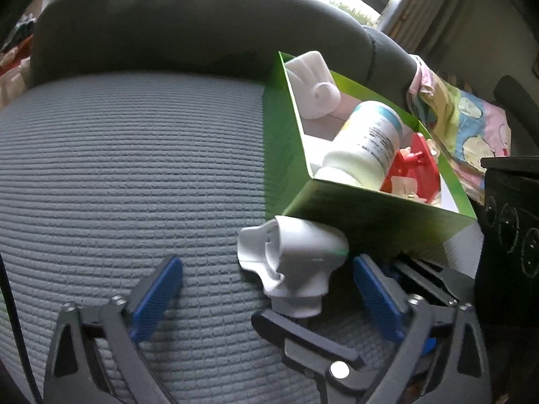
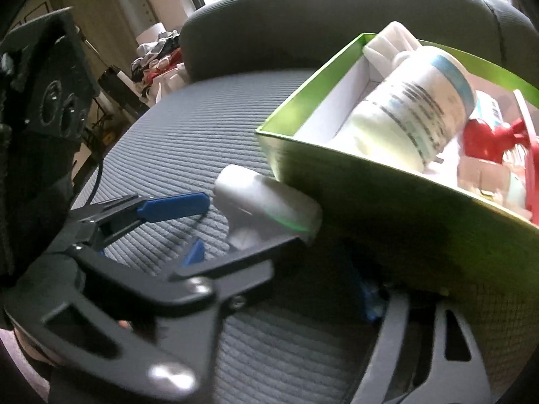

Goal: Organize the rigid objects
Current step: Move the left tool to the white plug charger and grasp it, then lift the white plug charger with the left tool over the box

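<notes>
Right now the white plastic piece (image 1: 289, 262) lies between the wide-open left hand-held gripper (image 1: 266, 289) fingers, empty. Its long axis points toward the green box (image 1: 370, 215); the right gripper's state is unclear

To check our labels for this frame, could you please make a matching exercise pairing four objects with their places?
1 white bottle
2 rabbit-shaped piece
3 red item
4 loose white piece

A on grey seat, outside green box
B box's far corner
C on its side, mid-box
D in box, right of bottle

Pairs: 1-C, 2-B, 3-D, 4-A
</notes>
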The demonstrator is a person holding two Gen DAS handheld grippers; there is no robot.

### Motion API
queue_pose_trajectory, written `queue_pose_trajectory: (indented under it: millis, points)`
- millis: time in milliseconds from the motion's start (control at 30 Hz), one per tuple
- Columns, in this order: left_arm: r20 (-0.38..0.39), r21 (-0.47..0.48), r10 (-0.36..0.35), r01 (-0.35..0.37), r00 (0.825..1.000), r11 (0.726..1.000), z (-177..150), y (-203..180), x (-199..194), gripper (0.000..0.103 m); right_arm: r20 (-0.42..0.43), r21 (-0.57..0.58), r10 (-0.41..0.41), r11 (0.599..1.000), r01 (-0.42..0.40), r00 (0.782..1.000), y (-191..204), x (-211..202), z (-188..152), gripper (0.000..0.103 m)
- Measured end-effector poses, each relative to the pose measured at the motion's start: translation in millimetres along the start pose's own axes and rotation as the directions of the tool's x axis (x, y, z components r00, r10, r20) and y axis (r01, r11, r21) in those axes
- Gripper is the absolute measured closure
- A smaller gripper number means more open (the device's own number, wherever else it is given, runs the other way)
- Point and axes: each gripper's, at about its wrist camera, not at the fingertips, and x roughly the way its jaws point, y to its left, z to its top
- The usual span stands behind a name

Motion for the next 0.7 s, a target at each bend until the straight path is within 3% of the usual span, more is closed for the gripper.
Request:
queue_pose_trajectory:
  millis: [100, 167, 467, 700]
  points:
    - [-0.005, 0.004, -0.005, 0.005, 1.0, 1.0, 1, -1, 4, 0.02, -0.012, -0.011, -0.02, 1.0, 0.02, 1.0, 1, 5, 4, 0.052]
    - [-0.003, 0.008, -0.011, 0.011, 1.0, 1.0, 2, -3, 4, 0.028, -0.012, -0.028, -0.022, 0.999, 0.021, 1.0, 6, 9, 7, 0.052]
    - [0.007, 0.048, -0.015, 0.015, 1.0, 0.999, -7, -17, -12, 0.031, 0.009, -0.021, 0.006, 1.0, -0.006, 1.0, 6, -9, -2, 0.053]
    - [0.08, 0.153, -0.015, 0.003, 0.997, 0.988, 4, -64, -52, 0.032, 0.095, -0.043, 0.011, 0.999, -0.007, 0.995, 5, -66, 2, 0.053]
